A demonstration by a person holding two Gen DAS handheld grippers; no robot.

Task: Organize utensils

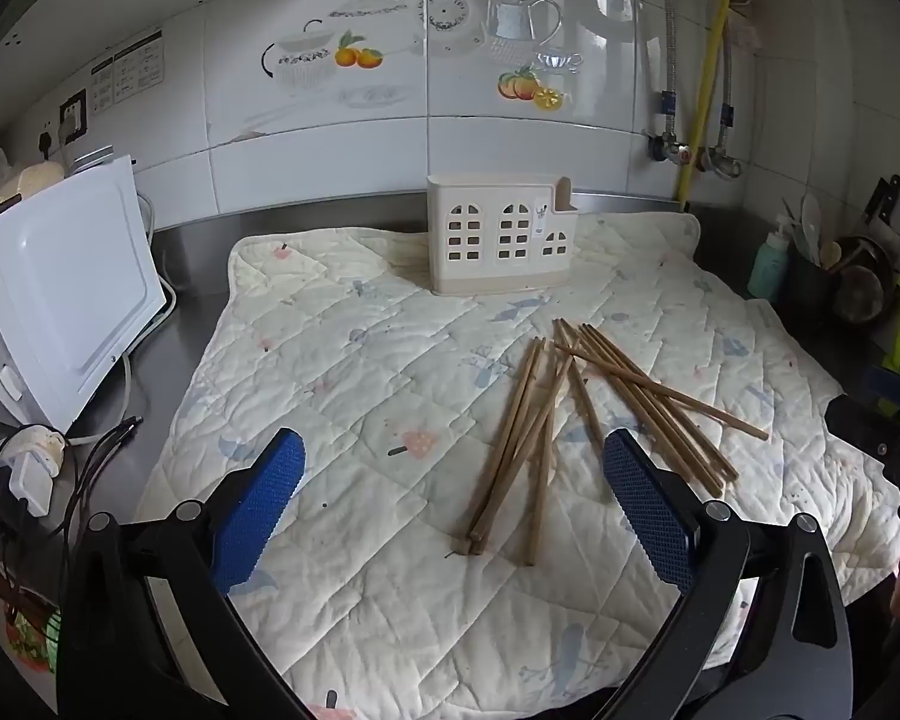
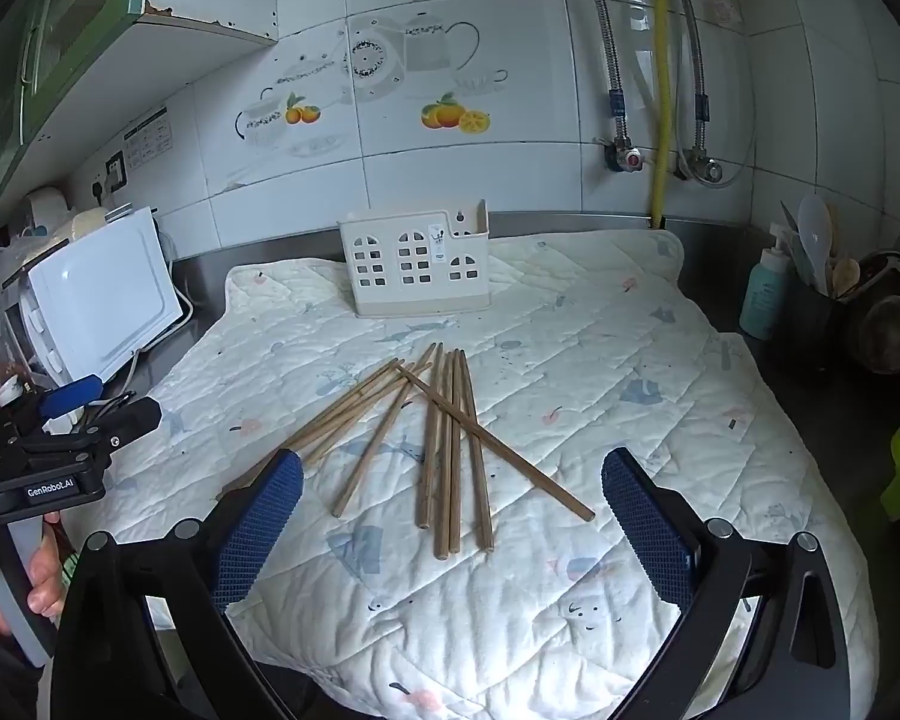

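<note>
Several wooden chopsticks (image 1: pixel 576 414) lie loose and crossed on a quilted white mat (image 1: pixel 360 360); they also show in the right wrist view (image 2: pixel 444 438). A cream utensil holder (image 1: pixel 501 240) with window cut-outs stands upright at the mat's far edge, also seen in the right wrist view (image 2: pixel 417 261). My left gripper (image 1: pixel 453 468) is open and empty, above the mat just short of the chopsticks' near ends. My right gripper (image 2: pixel 450 486) is open and empty, with the chopsticks' near ends between its blue pads. The left gripper shows at the left of the right wrist view (image 2: pixel 84 414).
A white appliance (image 1: pixel 60 294) stands left of the mat with cables and a power strip (image 1: pixel 30 462) beside it. A teal bottle (image 2: pixel 765 291) and a dark pot of kitchen tools (image 2: pixel 816 288) stand at the right. Pipes and valves (image 2: pixel 660 156) run down the tiled wall.
</note>
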